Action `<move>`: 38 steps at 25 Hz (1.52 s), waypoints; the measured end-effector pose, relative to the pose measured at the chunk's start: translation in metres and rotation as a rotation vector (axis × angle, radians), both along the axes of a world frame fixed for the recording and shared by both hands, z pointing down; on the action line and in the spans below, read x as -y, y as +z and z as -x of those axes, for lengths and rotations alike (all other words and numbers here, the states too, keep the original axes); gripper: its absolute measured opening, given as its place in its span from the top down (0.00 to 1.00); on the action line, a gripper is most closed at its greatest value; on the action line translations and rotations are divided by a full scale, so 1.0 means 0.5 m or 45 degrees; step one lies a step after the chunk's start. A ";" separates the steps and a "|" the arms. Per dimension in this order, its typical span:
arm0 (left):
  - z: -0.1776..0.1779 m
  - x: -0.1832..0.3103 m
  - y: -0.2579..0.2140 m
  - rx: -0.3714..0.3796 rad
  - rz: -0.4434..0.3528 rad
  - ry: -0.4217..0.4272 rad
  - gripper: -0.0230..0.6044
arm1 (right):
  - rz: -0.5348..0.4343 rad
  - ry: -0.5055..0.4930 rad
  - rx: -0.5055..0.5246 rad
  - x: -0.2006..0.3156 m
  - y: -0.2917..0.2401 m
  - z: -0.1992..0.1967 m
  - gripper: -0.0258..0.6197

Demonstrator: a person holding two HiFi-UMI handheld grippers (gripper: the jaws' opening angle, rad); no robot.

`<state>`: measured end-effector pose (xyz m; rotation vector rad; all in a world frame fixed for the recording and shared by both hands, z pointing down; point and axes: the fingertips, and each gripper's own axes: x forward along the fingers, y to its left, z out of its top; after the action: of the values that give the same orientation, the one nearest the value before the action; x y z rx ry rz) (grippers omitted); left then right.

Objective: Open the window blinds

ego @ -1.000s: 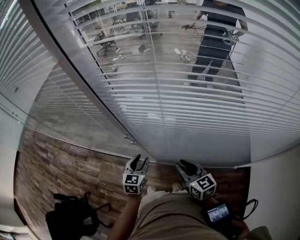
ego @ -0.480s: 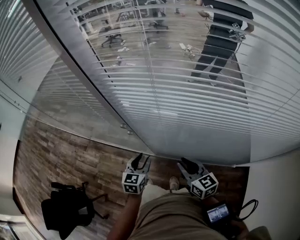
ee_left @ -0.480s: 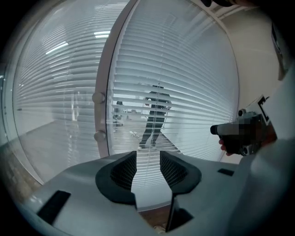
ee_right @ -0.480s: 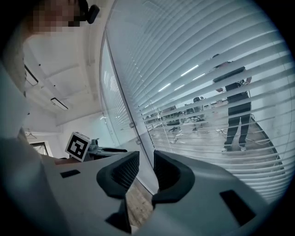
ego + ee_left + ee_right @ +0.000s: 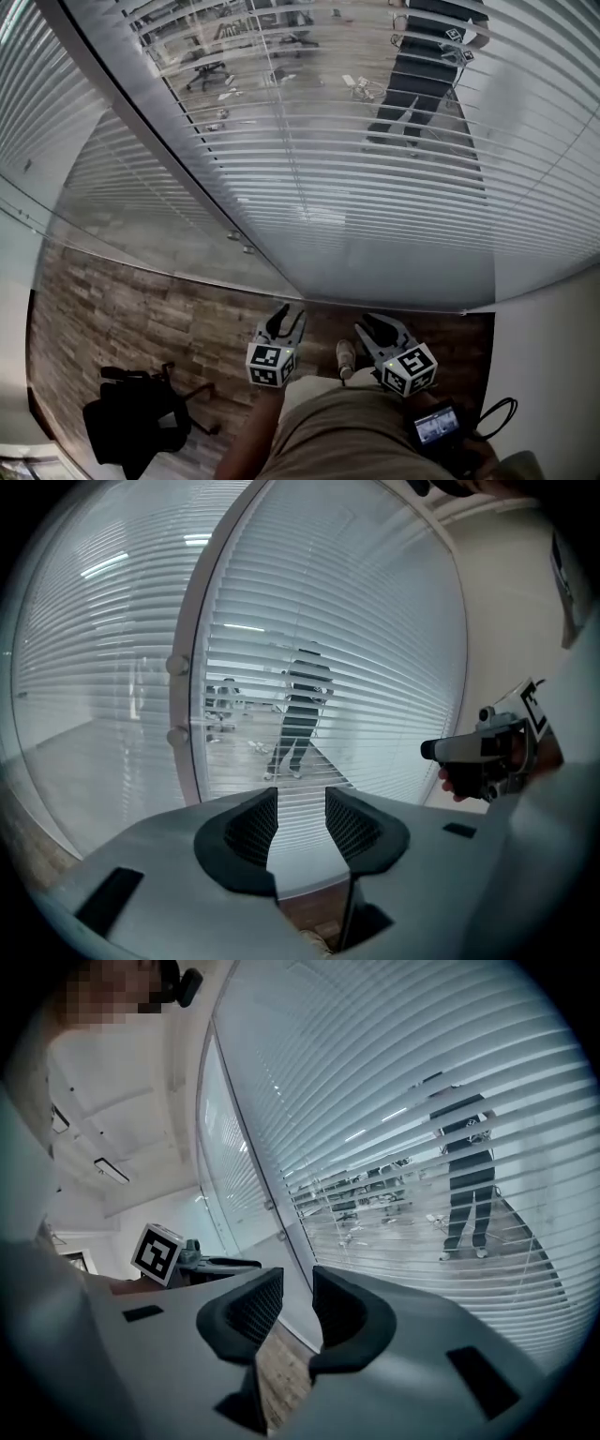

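Starting at your left, the left gripper (image 5: 284, 322) hangs released, jaws apart with nothing between them, low by your legs and well short of the glass. Just right of it, the right gripper (image 5: 380, 328) is likewise unclenched and empty. The window blinds (image 5: 394, 197) hang on the far side, let down fully to the wooden floor (image 5: 122, 309), their slats tilted enough to show a person (image 5: 422, 75) beyond. Neither tool touches them and I can make out no cord or wand, so I judge the opening not yet begun.
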<state>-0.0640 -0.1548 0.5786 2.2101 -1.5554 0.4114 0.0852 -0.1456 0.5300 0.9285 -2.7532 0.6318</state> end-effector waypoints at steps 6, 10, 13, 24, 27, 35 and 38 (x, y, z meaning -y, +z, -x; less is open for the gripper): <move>-0.017 -0.064 -0.022 -0.022 -0.014 0.055 0.69 | 0.021 0.040 0.003 -0.067 -0.020 0.013 0.81; 0.004 -0.163 -0.025 -0.020 -0.017 0.068 0.69 | 0.009 0.045 -0.009 -0.168 -0.022 0.046 0.81; 0.035 -0.237 -0.036 -0.014 -0.020 0.067 0.69 | -0.001 0.035 -0.006 -0.239 -0.033 0.083 0.81; 0.084 -0.543 0.056 0.004 -0.043 0.062 0.69 | -0.018 0.001 0.008 -0.548 0.070 0.146 0.81; 0.076 -0.592 0.033 -0.001 -0.047 0.076 0.69 | -0.028 0.003 -0.009 -0.597 0.047 0.145 0.81; 0.050 -0.700 -0.017 -0.005 -0.065 0.122 0.69 | -0.021 0.031 -0.027 -0.712 0.007 0.122 0.81; 0.035 -0.737 -0.024 -0.015 -0.070 0.138 0.69 | -0.022 0.041 -0.030 -0.750 0.003 0.113 0.81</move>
<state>-0.0814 0.2135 0.5666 2.3420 -1.4620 0.3916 0.0287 0.2294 0.5316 0.9798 -2.7321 0.5990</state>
